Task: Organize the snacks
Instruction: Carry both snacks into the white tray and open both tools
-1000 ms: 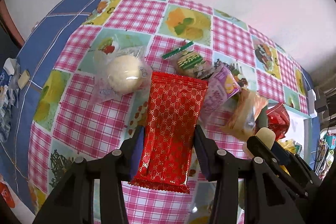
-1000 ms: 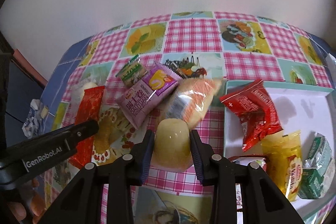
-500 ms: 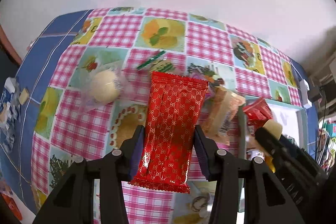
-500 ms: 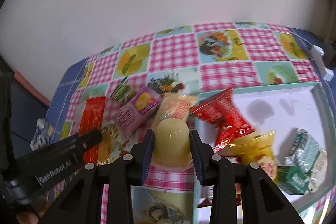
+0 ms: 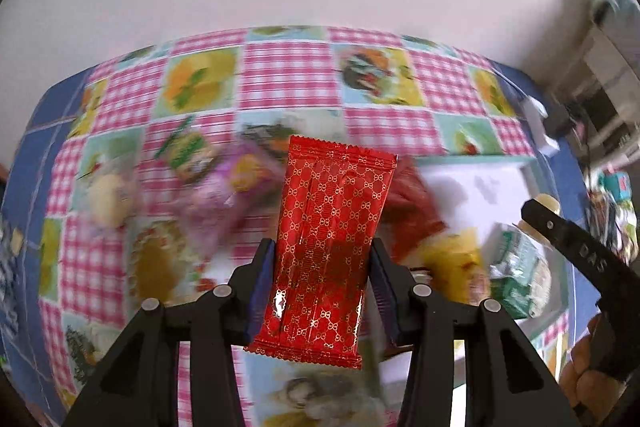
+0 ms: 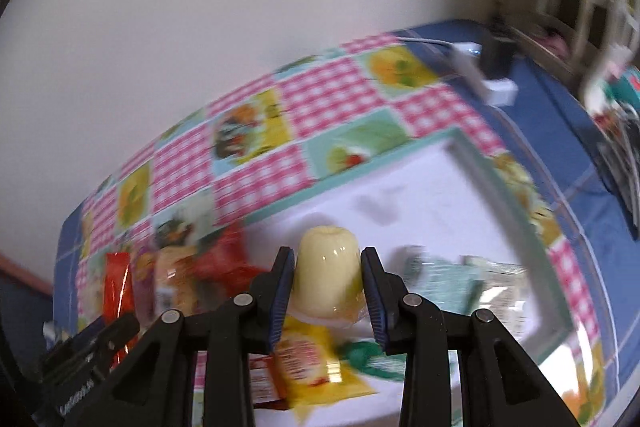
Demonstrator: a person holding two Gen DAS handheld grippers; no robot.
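Note:
My left gripper (image 5: 322,255) is shut on a red packet with a gold pattern (image 5: 332,219), held above the checked tablecloth near the tray's left edge. My right gripper (image 6: 327,259) is shut on a pale yellow jelly cup (image 6: 326,279), hanging over the white tray with the teal rim (image 6: 460,143). In the tray lie a red bag (image 6: 228,263), a yellow packet (image 6: 308,359) and green-white packets (image 6: 440,279). On the cloth to the left are a green packet (image 5: 184,147), a purple packet (image 5: 236,183) and a wrapped round bun (image 5: 110,195). Both views are blurred.
A white adapter with a cable (image 6: 496,87) sits at the table's far right edge on the blue border. A plain wall runs behind the table. Shelves and clutter (image 5: 608,75) stand beyond the right end. A person's hand (image 5: 580,379) holds the right gripper.
Both grippers have swung to the right with their loads, from over the loose snacks toward the tray. The jelly cup now hangs over the tray. Both views have rolled.

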